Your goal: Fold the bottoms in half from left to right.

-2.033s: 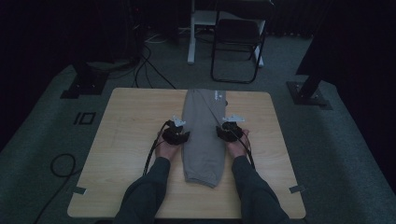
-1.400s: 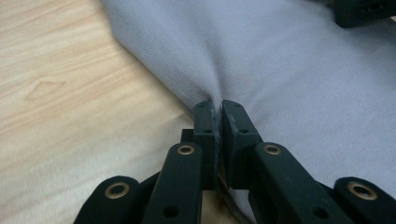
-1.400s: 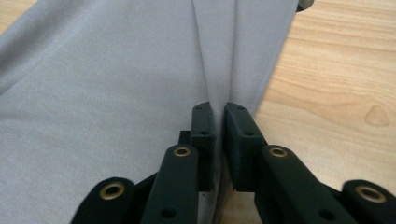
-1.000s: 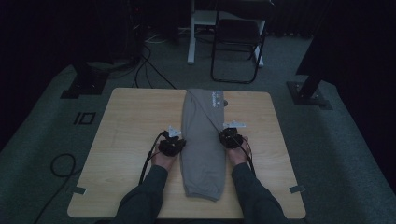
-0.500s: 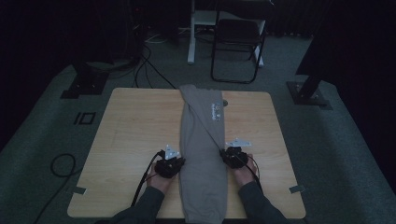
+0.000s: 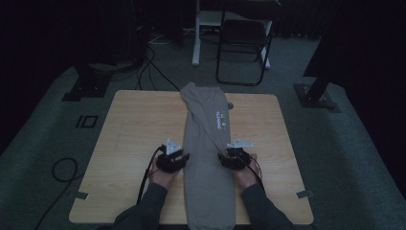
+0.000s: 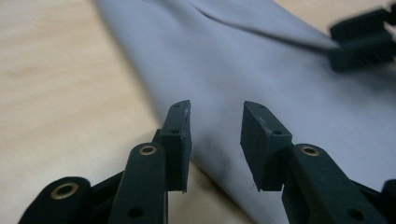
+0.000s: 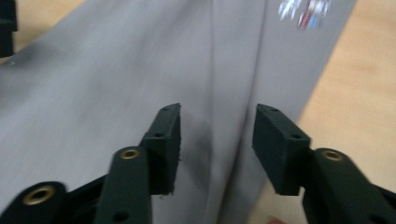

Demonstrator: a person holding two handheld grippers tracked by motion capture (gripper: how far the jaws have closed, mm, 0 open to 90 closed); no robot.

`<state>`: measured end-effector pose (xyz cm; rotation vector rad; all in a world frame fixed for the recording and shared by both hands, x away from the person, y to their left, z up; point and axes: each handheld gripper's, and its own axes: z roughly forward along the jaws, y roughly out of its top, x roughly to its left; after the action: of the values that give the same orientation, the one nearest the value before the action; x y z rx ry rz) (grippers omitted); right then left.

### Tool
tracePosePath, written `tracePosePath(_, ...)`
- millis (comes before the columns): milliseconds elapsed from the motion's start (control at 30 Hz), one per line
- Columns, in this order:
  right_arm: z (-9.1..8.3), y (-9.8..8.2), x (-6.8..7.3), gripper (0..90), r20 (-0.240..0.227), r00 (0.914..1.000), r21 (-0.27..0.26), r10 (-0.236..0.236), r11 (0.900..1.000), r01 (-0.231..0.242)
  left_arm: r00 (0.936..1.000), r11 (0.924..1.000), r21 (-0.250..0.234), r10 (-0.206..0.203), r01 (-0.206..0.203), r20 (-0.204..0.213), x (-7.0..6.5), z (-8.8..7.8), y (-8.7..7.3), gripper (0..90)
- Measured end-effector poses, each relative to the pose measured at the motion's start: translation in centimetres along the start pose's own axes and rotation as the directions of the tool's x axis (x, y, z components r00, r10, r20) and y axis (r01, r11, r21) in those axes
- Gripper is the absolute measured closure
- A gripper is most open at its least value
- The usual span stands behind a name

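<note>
Both grippers, left gripper (image 6: 173,159) and right gripper (image 6: 233,158), have just been opening, jaws parted, nothing pinched; we should lift clear without dragging cloth. Between them the grey trousers (image 6: 207,158) lie flat along the table (image 6: 129,129), near end overhanging our edge

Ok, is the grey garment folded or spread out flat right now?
Folded: the grey garment lies as one narrow strip down the table, a lengthwise fold line showing in the right gripper view.
</note>
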<state>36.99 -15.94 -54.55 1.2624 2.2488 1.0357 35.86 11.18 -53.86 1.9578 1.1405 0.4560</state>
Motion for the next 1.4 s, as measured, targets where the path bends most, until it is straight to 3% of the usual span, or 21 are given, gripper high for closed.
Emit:
tracePosePath(33, 0.0, 0.0, 0.0, 51.6, 0.0, 1.0, 0.0, 0.0, 1.0, 0.0, 1.0, 1.0, 0.0, 0.0, 0.0, 0.0, 0.0, 0.0, 0.0, 62.5)
tracePosePath(67, 1.3, 1.5, -0.3, 48.7, 0.007, 1.0, -0.01, -0.005, 1.0, 0.005, 0.9996, 0.9996, 0.008, -0.027, 0.027, -0.011, 0.9, 1.4, 1.1, 62.1)
tracePosePath(100, 1.3, 1.5, -0.3, 48.7, 0.007, 1.0, -0.01, -0.005, 1.0, 0.005, 0.9996, 0.9996, 0.008, -0.027, 0.027, -0.011, 0.9, 1.4, 1.1, 61.5)
tracePosePath(200, 3.2, 3.4, -0.9, 44.3, 0.021, 0.9998, -0.018, -0.003, 1.0, 0.003, 0.9991, 0.9989, 0.04, -0.022, 0.023, -0.035, 1.6, 3.7, 2.3, 60.9)
tracePosePath(233, 4.6, 4.4, -1.1, 39.6, 0.019, 0.9998, -0.005, 0.01, 1.0, -0.01, 0.9989, 0.9986, 0.05, -0.017, 0.019, -0.043, 1.6, 4.3, 2.5, 60.8)
tracePosePath(300, 5.3, 4.9, -1.1, 38.3, 0.025, 0.9997, 0.003, 0.007, 1.0, -0.007, 0.9987, 0.9976, 0.065, -0.021, 0.024, -0.047, 1.7, 5.2, 2.8, 60.8)
tracePosePath(367, 6.7, 5.8, -0.8, 29.7, 0.033, 0.9992, 0.026, -0.02, 0.999, 0.02, 0.9975, 0.9975, 0.071, 0.009, -0.004, -0.07, 1.5, 5.7, 2.7, 62.9)
tracePosePath(433, 7.5, 6.0, -0.6, 27.9, 0.05, 0.9974, 0.051, -0.051, 0.998, 0.049, 0.9967, 0.9971, 0.075, 0.02, -0.014, -0.079, 1.4, 5.7, 2.7, 65.6)
tracePosePath(533, 7.7, 6.1, -1.1, 28.2, 0.053, 0.9981, 0.048, -0.03, 0.998, 0.027, 0.9966, 0.9972, 0.073, 0.019, -0.013, -0.081, 1.4, 5.7, 2.6, 67.6)
tracePosePath(600, 7.7, 6.1, -1.4, 30.0, 0.066, 0.9977, 0.048, -0.016, 0.999, 0.013, 0.9967, 0.9975, 0.069, 0.018, -0.012, -0.079, 1.4, 5.6, 2.6, 68.7)
tracePosePath(633, 7.0, 5.9, -3.3, 35.1, 0.143, 0.9895, 0.041, 0.024, 0.999, -0.031, 0.9969, 0.9978, 0.065, 0.018, -0.013, -0.076, 1.5, 5.6, 2.5, 69.9)
tracePosePath(700, 6.5, 5.4, -5.0, 39.4, 0.177, 0.9803, 0.027, 0.087, 0.995, -0.094, 0.9968, 0.998, 0.062, 0.019, -0.014, -0.077, 1.5, 5.6, 2.5, 70.7)
tracePosePath(733, 6.5, 5.4, -5.0, 39.4, 0.177, 0.9803, 0.027, 0.087, 0.995, -0.094, 0.9968, 0.998, 0.062, 0.019, -0.014, -0.077, 1.5, 5.6, 2.5, 71.2)
tracePosePath(767, 5.9, 4.9, -6.6, 46.9, 0.197, 0.9677, 0.007, 0.157, 0.987, -0.162, 0.997, 0.9981, 0.06, 0.019, -0.014, -0.075, 1.5, 5.6, 2.4, 72.1)
tracePosePath(867, 5.3, 4.2, -7.5, 63.8, 0.221, 0.9585, -0.021, 0.18, 0.983, -0.18, 0.9977, 0.9981, 0.06, 0.018, -0.014, -0.066, 1.5, 5.6, 2.5, 76.8)
tracePosePath(1000, 5.1, 4.1, -7.4, 67.8, 0.209, 0.9685, -0.011, 0.135, 0.991, -0.136, 0.9975, 0.9979, 0.062, 0.022, -0.018, -0.066, 1.3, 5.6, 2.5, 80.9)
tracePosePath(1100, 4.9, 4.4, -7.2, 63.6, 0.202, 0.9635, -0.043, 0.176, 0.984, -0.171, 0.9981, 0.9981, 0.06, 0.015, -0.011, -0.061, 1.4, 5.6, 2.5, 80.1)
tracePosePath(1167, 4.7, 4.8, -6.7, 59.4, 0.169, 0.9693, -0.075, 0.179, 0.983, -0.168, 0.9981, 0.9981, 0.061, 0.015, -0.011, -0.059, 1.4, 5.6, 2.5, 72.7)
tracePosePath(1200, 4.7, 5.1, -6.4, 57.0, 0.146, 0.9753, -0.085, 0.165, 0.984, -0.154, 0.9971, 0.9979, 0.056, 0.037, -0.033, -0.067, 1.4, 5.7, 2.7, 68.5)
tracePosePath(1300, 5.2, 5.9, -5.2, 48.6, 0.084, 0.9921, -0.074, 0.093, 0.993, -0.087, 0.9965, 0.9993, 0.024, 0.032, -0.03, -0.077, 1.8, 6.0, 3.4, 62.0)
tracePosePath(1400, 6.3, 6.3, -4.2, 44.4, 0.072, 0.9971, -0.036, 0.026, 0.999, -0.024, 0.9952, 0.9999, 0.007, 0.012, -0.012, -0.097, 2.2, 6.3, 4.0, 60.1)
